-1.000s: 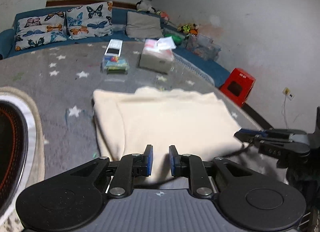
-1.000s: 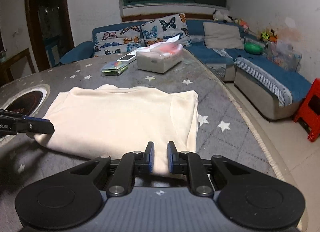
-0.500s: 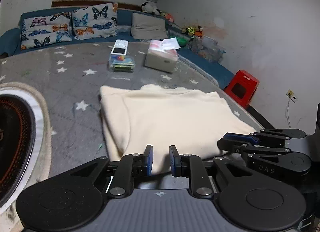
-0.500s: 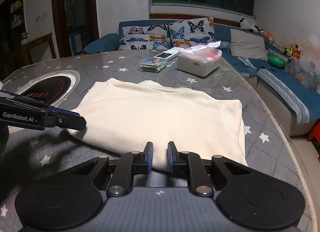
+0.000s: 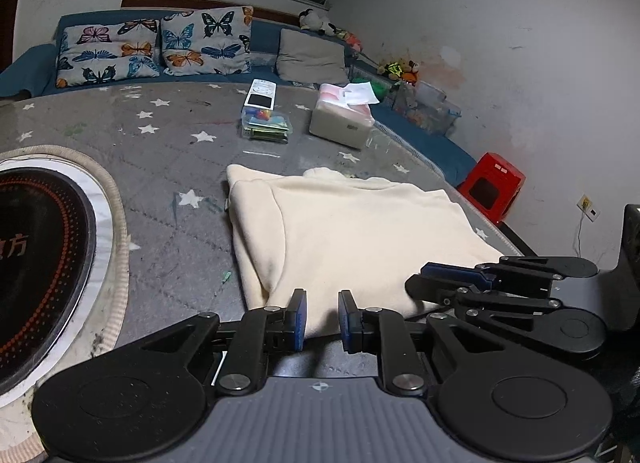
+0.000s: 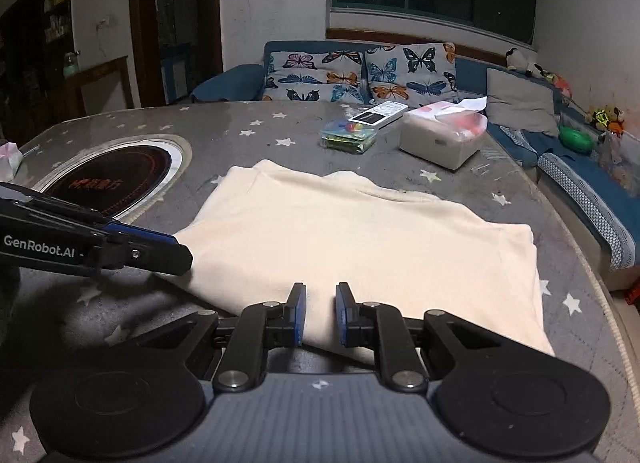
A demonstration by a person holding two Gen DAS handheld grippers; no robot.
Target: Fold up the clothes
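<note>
A cream garment (image 5: 352, 231) lies folded flat on the grey star-patterned table, also in the right wrist view (image 6: 360, 243). My left gripper (image 5: 322, 317) sits at the garment's near edge with a small gap between its blue pads; nothing is between them. My right gripper (image 6: 321, 313) sits at the same near edge further right, pads likewise slightly apart and empty. The right gripper shows in the left wrist view (image 5: 448, 283) beside the cloth's corner. The left gripper shows in the right wrist view (image 6: 160, 253) at the cloth's left corner.
A round induction hob (image 5: 36, 255) is set into the table on the left. A tissue box (image 5: 344, 121), a clear box of small items (image 5: 266, 125) and a remote (image 5: 261, 94) stand behind the garment. A blue sofa with butterfly cushions (image 6: 360, 75) and a red stool (image 5: 492, 187) surround the table.
Both grippers have pulled back and turned a little, and they now sit closer together at the garment's near edge. The garment lies as before.
</note>
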